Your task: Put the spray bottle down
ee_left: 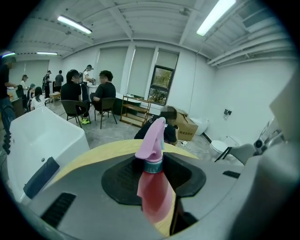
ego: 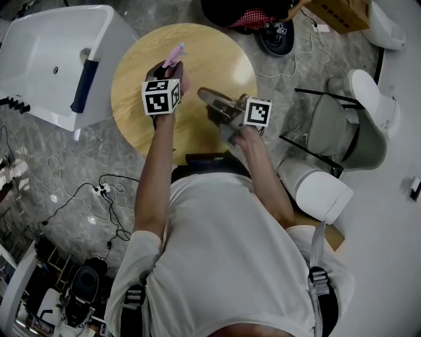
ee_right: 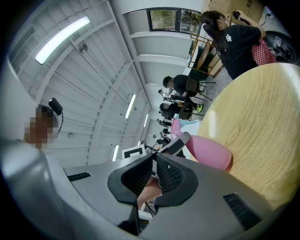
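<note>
A pink spray bottle [ee_left: 154, 192] with a pale pink trigger head [ee_left: 153, 137] stands upright between the jaws of my left gripper [ee_left: 154, 164], which is shut on its body. In the head view the left gripper [ego: 166, 70] holds the bottle [ego: 174, 55] over the far left part of the round wooden table [ego: 217, 59]. My right gripper [ego: 206, 95] hovers over the table's near right part. Its jaws are shut with nothing between them [ee_right: 153, 160]. The right gripper view shows the bottle's pink base [ee_right: 208, 152] just above the tabletop [ee_right: 262, 117].
A white tub [ego: 59, 52] stands left of the table. A grey chair [ego: 342, 128] and a white toilet [ego: 368, 92] are at the right. Cables [ego: 105, 197] trail on the floor. A person in black [ego: 243, 12] sits behind the table, near a cardboard box [ego: 339, 13].
</note>
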A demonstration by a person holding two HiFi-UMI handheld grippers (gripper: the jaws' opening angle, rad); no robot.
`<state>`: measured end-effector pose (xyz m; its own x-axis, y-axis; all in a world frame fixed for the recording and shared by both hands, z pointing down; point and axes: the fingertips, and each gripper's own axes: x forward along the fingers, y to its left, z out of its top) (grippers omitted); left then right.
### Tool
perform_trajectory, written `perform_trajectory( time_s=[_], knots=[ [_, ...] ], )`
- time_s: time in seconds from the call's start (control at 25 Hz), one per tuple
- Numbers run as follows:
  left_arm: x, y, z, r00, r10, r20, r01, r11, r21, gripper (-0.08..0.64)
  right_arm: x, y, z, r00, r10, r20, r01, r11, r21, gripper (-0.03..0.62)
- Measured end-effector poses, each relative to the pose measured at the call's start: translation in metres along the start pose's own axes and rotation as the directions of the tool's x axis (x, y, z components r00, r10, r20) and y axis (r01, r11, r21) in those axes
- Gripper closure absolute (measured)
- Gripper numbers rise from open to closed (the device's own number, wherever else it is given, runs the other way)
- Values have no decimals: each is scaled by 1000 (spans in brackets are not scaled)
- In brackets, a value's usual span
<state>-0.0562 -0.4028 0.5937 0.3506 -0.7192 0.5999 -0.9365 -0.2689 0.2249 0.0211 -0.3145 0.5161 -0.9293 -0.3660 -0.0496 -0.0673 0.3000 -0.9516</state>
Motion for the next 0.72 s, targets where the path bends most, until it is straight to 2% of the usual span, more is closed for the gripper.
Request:
perform_trajectory(
  time_s=[0.28,0.72],
  knots=[
    [6,3,9,998,11,55,-12,1000,13,422,3,-1,3,1000,3,-2,-3,1000,1,573],
    [3,-1,2,999,6,39,-7,1000,19,422,2,5,1,1000,13,-1,-13,1000,-7,572]
  ],
)
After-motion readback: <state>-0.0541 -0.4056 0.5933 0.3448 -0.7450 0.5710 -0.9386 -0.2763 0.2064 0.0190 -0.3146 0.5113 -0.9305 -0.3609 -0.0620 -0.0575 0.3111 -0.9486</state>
